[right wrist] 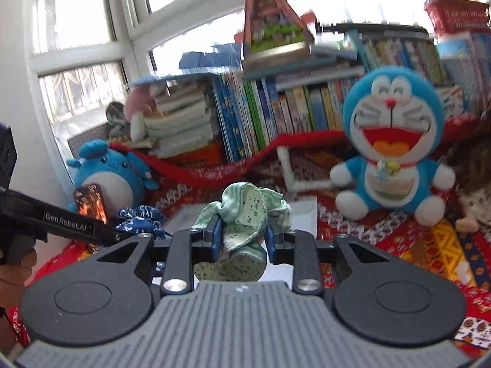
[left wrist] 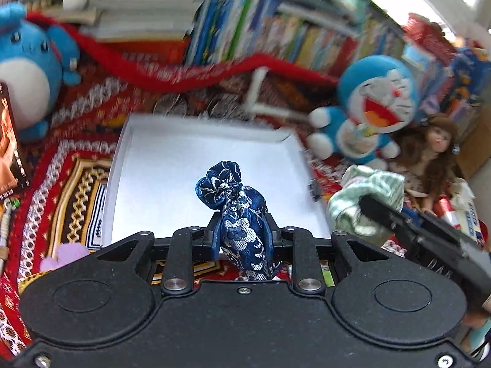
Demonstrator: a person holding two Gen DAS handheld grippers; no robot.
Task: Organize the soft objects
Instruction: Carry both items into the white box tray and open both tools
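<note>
Two grippers loaded: left gripper [left wrist: 242, 233] pinches a navy floral brocade pouch [left wrist: 237, 211], right gripper [right wrist: 242, 236] clamps a crumpled green cloth [right wrist: 245, 214]; loose folds might slip short of the white box [left wrist: 147, 159].

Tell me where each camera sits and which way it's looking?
Left wrist: rides the left claw, tilted down at the white box; the claw pinches a blue pouch.
Right wrist: rides the right claw, facing the bookshelf; the claw pinches a green cloth.
Shared: the Doraemon plush, and each other's claw.
</note>
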